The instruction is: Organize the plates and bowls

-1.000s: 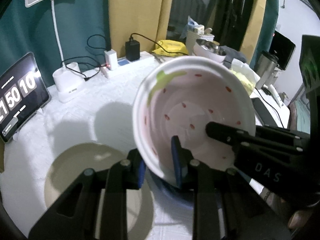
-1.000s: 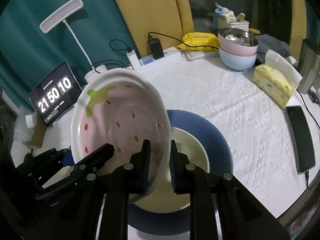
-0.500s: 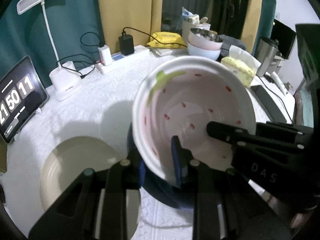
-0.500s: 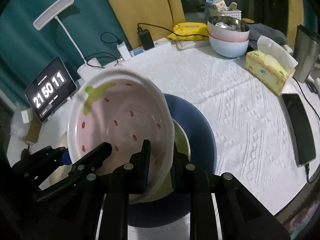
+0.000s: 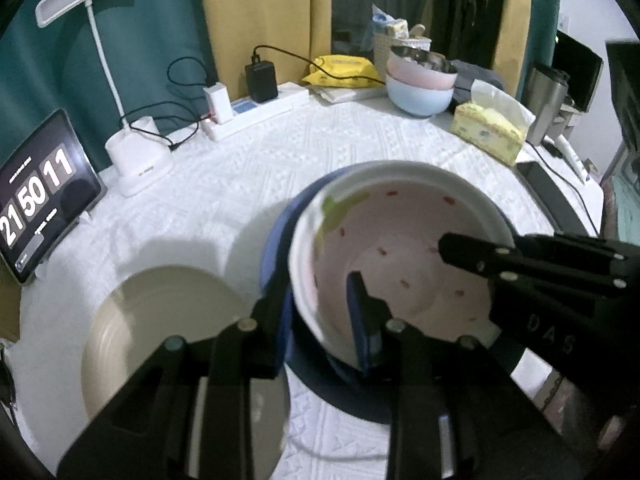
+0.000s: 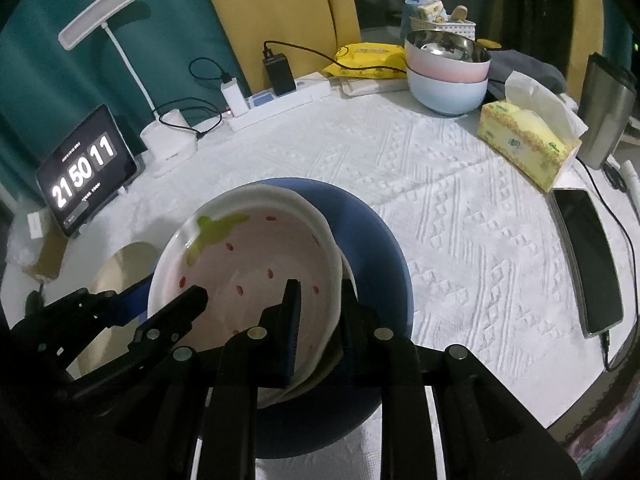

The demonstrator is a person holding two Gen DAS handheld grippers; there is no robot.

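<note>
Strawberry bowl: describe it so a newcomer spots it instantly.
Start at the big blue plate in the middle of the white tablecloth. The strawberry bowl sits tilted over it, gripped on both sides by black fingers. Unlike the plain stacked bowls at the back, it is pink with red seeds and a green leaf.

The strawberry bowl (image 6: 256,276) sits over the big plate (image 6: 372,240) — a second plate (image 5: 160,320) lies to their left.

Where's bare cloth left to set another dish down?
The widest bare cloth lies between the blue plate, tissue box and phone. Another patch separates the power strip from the strawberry bowl. The back edge is crowded; the cream plate fills the left.
</note>
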